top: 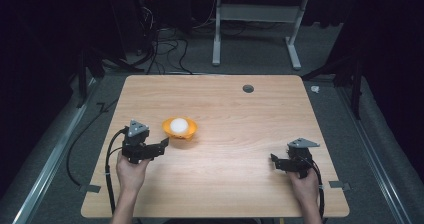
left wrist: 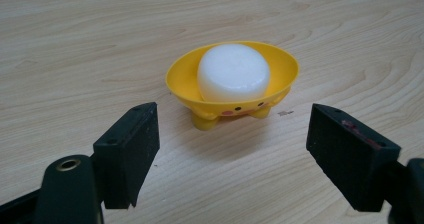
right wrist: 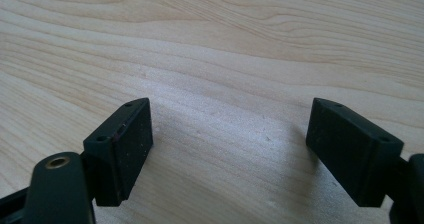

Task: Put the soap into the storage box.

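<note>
While spread, left fingers (left wrist: pixel 132 154) face yellow dish (left wrist: pixel 280 79), seemingly untouched.

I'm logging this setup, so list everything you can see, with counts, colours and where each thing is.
Yellow footed plastic bowl: one, yellow, left-centre of table.
White round puck-shaped block: one, white, inside the bowl.
Light wooden table: one, pale wood, with a dark round grommet near its far edge.
White metal table frame: one, on the floor beyond.
Black cables: several, on the floor beyond.
Left gripper: black, open, facing the bowl.
Right gripper: black, open, over bare wood.
</note>
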Demonstrator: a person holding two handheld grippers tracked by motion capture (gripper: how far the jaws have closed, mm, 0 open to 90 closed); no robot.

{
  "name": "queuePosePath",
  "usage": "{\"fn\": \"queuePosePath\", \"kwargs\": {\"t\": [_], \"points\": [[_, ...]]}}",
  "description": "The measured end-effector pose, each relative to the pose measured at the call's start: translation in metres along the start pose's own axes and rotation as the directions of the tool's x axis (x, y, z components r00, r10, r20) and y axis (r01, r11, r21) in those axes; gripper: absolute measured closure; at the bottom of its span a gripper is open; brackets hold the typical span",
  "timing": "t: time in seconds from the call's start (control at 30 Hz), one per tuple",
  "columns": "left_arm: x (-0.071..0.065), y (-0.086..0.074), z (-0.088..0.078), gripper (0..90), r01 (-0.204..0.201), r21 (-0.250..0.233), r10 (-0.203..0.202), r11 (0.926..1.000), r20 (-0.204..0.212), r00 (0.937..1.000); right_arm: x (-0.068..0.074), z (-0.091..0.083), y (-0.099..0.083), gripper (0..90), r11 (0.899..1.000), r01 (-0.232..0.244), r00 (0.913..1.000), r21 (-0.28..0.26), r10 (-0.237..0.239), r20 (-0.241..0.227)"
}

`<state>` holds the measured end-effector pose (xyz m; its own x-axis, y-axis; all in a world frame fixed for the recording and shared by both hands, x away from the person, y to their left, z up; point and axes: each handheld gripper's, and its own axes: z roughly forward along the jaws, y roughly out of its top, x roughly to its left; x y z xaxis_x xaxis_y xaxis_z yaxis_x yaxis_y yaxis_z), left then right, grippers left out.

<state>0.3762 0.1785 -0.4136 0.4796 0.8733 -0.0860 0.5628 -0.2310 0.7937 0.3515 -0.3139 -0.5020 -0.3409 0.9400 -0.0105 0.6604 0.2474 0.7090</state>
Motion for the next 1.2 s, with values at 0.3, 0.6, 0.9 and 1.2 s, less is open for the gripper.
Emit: {"fn": "queuePosePath", "kwargs": {"t": [0.3,0.6,0.9,1.2], "points": [[-0.002,-0.009,-0.004,21.9,-0.001,0.003,0.001,1.0,-0.012,0.9999,0.0,0.0,0.0,19.7,1.0,0.001,1.0,0.0,-0.001,0.0],[-0.005,-0.018,-0.002,21.8,0.002,0.012,-0.002,0.9999,0.0,1.0,0.0,0.0,0.0,19.7,1.0,0.001,1.0,0.001,-0.001,-0.001],[-0.005,-0.025,-0.004,21.7,0.012,0.016,-0.012,0.9998,0.009,0.9999,0.0,0.0,0.0,19.7,1.0,0.002,1.0,0.001,-0.002,-0.001],[-0.002,-0.034,-0.004,21.7,0.034,0.021,-0.035,0.9992,0.011,0.9993,0.0,0.0,0.0,19.7,1.0,0.001,1.0,0.001,-0.001,0.0]]}}
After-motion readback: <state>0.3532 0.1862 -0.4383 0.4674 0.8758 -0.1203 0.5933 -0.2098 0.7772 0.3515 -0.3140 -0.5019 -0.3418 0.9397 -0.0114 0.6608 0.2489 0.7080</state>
